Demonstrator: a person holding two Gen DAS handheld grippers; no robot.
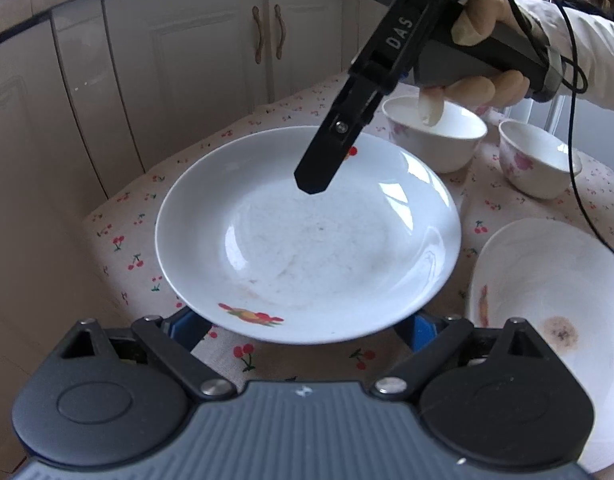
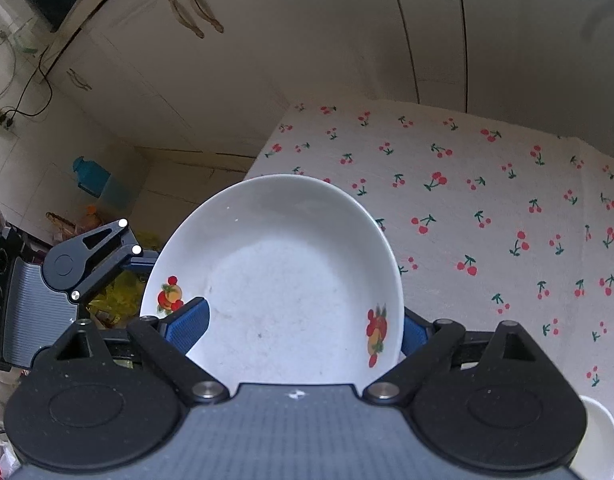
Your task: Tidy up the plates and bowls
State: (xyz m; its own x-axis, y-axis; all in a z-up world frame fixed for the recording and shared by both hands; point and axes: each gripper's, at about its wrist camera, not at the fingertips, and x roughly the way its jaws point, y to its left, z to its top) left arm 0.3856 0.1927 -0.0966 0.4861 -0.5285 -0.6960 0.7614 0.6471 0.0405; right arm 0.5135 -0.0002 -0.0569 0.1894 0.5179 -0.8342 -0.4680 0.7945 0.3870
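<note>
Cloth (image 2: 487, 184) past plate (image 2: 275, 264) free; bowls (image 1: 439, 132) crowd rt side.

A: Any writing you can read here?

B: Only one piece. The white capital letters "DAS" run lengthwise along the black arm of the right gripper (image 1: 313, 184), up toward the hand (image 1: 487, 60) that holds it, well above the white plate (image 1: 307, 236).

A: Nothing printed on the plate itself?

B: No words. It carries small fruit pictures on its rim, no lettering. The cherry-patterned tablecloth (image 1: 119, 236) beside the plate has no text either.

A: And from the right wrist camera?

B: Nothing legible. The plate (image 2: 275, 264) there shows the same fruit pictures, and the cloth beyond it only cherries.
</note>
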